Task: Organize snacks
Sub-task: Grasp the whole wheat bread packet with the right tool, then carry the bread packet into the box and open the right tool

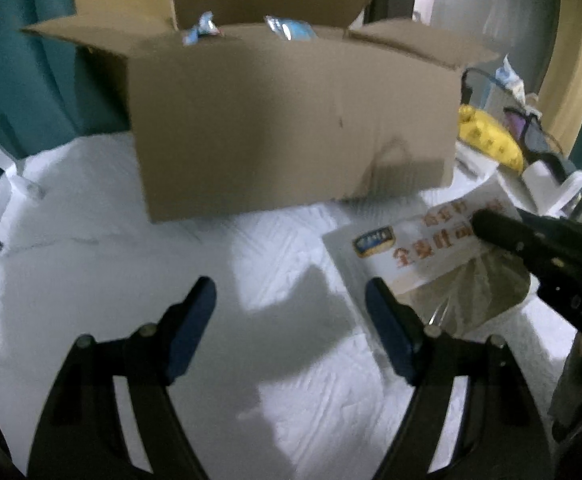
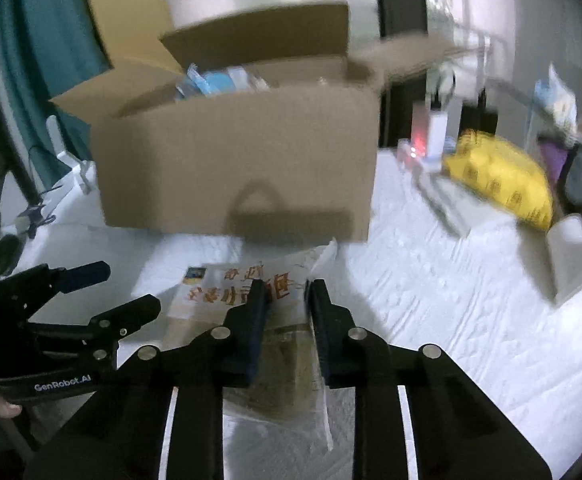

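right gripper (image 2: 285, 286) clamped on white snack packet (image 2: 247, 284) with red lettering, packet just in front of cardboard box (image 2: 235, 152). left gripper (image 1: 291, 300) spread wide, nothing between pads, over white cloth (image 1: 91, 248). box open, blue-wrapped snacks (image 1: 289, 28) inside. yellow bag (image 2: 503, 176) far right.

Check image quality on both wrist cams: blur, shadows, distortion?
Left wrist: dim, mildly soft; the left tool casts a dark shadow on the white cloth; fisheye bows the cardboard box. Right wrist: heavier motion blur, smearing the box and yellow bag; the right tool and the snack packet it grips stay fairly sharp.
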`<state>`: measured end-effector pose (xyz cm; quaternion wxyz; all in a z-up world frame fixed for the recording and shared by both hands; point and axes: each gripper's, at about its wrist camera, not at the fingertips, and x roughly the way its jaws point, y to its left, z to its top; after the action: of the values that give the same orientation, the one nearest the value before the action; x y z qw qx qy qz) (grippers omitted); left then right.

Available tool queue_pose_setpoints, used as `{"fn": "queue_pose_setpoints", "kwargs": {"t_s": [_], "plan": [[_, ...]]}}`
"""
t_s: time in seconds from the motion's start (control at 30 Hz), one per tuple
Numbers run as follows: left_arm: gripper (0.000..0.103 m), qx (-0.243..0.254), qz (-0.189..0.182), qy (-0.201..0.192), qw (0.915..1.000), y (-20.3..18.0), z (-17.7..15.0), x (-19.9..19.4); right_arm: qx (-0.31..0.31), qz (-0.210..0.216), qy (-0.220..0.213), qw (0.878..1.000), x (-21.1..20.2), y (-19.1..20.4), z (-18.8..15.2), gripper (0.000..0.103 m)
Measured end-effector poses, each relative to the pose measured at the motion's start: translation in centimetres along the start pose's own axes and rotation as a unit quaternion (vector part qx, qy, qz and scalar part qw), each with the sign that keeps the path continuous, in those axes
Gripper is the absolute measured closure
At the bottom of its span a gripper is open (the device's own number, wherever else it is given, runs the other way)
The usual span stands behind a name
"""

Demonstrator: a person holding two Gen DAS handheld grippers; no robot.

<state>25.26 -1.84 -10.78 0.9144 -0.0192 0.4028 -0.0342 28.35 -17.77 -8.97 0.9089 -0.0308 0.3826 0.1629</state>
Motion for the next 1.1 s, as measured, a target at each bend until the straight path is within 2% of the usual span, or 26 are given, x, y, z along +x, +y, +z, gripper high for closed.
{"fn": "queue_pose_setpoints", "kwargs": {"t_s": [0.23,0.53,0.9,1.1], "plan": [[0.025,-0.005,0.003,-0.058,0.9983,1.5,2.1,-4.0,-0.029,-0.008,-0.054,0.998,-3.9,1.7,2.5,0.082],[0.024,0.01,0.002,-0.134,0.9909,1.6,6.3,-7.9,-0.036,-0.007,-0.107,0.994,-7.2,2.0,6.7,0.082],[0.024,0.03,0.002,-0.187,0.9819,1.5,11.3,-8.6,-0.04,-0.021,-0.154,0.987,-8.3,1.5,12.1,0.082],[0.024,0.031,0.009,-0.205,0.9782,2.0,14.4,-7.6,-0.037,-0.032,-0.174,0.984,-8.1,0.5,14.7,0.082]]}}
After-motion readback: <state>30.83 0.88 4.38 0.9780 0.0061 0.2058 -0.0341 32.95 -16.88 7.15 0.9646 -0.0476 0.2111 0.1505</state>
